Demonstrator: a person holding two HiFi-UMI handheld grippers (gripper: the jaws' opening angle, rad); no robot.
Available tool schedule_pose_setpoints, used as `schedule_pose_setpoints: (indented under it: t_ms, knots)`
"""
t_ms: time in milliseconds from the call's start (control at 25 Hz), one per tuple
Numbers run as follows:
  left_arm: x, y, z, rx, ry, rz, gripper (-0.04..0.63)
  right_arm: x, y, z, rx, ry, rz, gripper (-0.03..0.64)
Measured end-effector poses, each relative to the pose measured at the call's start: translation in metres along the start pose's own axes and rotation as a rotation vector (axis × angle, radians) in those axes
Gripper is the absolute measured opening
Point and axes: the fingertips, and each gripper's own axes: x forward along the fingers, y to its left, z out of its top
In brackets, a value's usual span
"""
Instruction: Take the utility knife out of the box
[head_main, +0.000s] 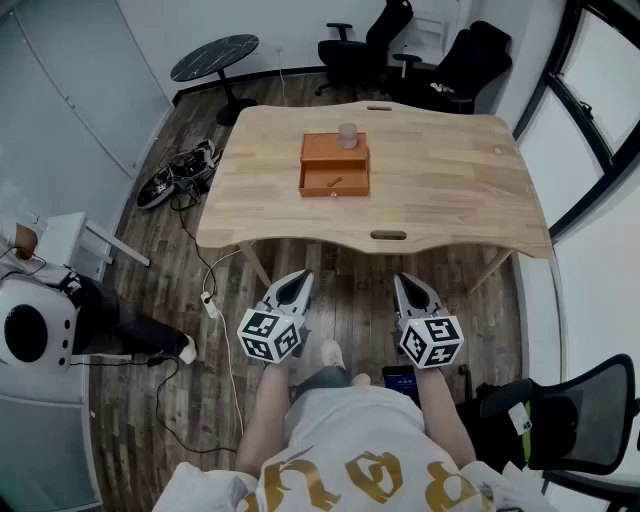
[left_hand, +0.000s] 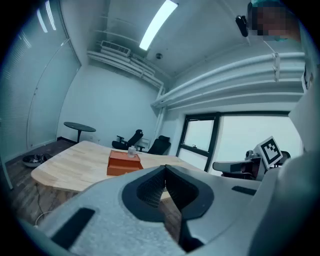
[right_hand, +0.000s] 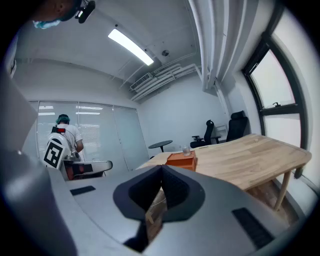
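Item: utility knife, small and orange. It lies in the open front tray of the orange box at mid-counter, long axis roughly left to right with a slight slant

Carrier: wooden counter. A clear cup stands on the box's rear half, just behind the tray

Left gripper: clenched, jaws meeting with nothing between them, held off the counter's near edge over the floor

Right gripper: clenched likewise and empty, level with the left

Bearing: the box lies ahead of both grippers, well apart from them across the near half of the counter, and somewhat to the left of the midline between them. The left gripper is judged the nearer. Reaching from the front would likely meet the knife across its length
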Motion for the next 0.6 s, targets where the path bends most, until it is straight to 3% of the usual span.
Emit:
schedule_pose_setpoints:
  t_ms: [200, 600]
  knots:
    - [0.003, 0.004, 0.001, -0.068, -0.036, 0.000, 0.009, 0.004, 0.000, 0.001, -0.026, 0.007, 0.015, 0.011]
    - [0.009, 0.002, 0.007, -0.059, -0.046, 0.014, 0.009, 0.003, -0.010, 0.007, -0.008, -0.006, 0.011, 0.011]
